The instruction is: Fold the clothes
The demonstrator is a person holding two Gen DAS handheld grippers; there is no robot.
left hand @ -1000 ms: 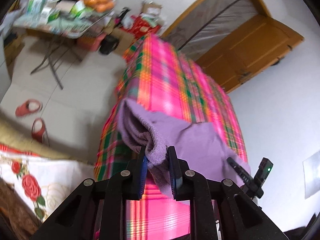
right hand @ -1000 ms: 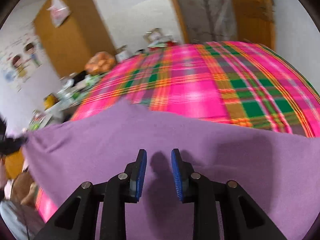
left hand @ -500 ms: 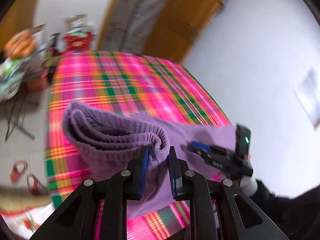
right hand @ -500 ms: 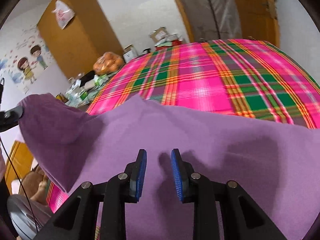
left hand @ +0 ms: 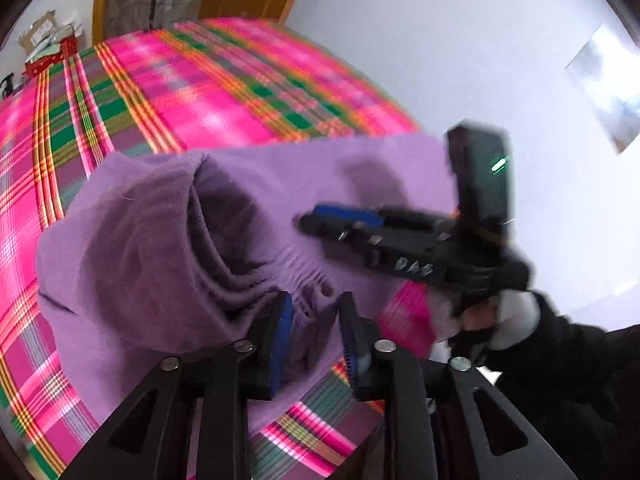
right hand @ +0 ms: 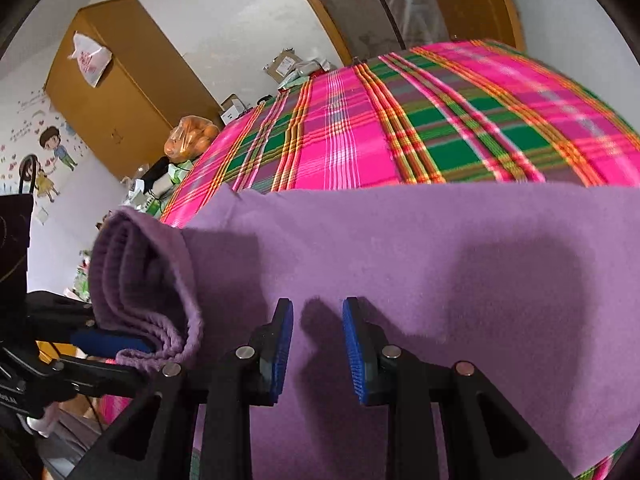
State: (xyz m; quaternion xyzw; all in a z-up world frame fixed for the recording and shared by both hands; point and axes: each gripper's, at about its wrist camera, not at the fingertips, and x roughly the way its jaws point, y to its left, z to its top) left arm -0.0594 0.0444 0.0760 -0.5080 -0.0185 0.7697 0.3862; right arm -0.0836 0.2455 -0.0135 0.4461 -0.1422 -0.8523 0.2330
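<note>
A purple knit garment [left hand: 168, 240] lies on a bed with a pink and green plaid cover [left hand: 180, 80]. My left gripper [left hand: 314, 332] is shut on the garment's ribbed hem and holds that folded edge lifted over the flat part. My right gripper [right hand: 317, 344] is open, its jaws apart just above the flat purple cloth [right hand: 440, 264] with nothing between them. The right gripper also shows in the left wrist view [left hand: 340, 220], hovering over the cloth. The lifted fold [right hand: 144, 280] and the left gripper [right hand: 100, 344] show at the left of the right wrist view.
The bed's near edge runs below the garment [left hand: 312, 432]. A white wall [left hand: 440, 40] flanks the bed's right side. A wooden wardrobe [right hand: 120, 92], a bag of oranges [right hand: 192, 140] and a cluttered table stand left of the bed. A wooden door [right hand: 460, 0] is beyond it.
My left gripper has swung the gripped hem up from the bed's left edge and carried it right, over the flat cloth toward the right gripper. The right gripper stayed open above the cloth.
</note>
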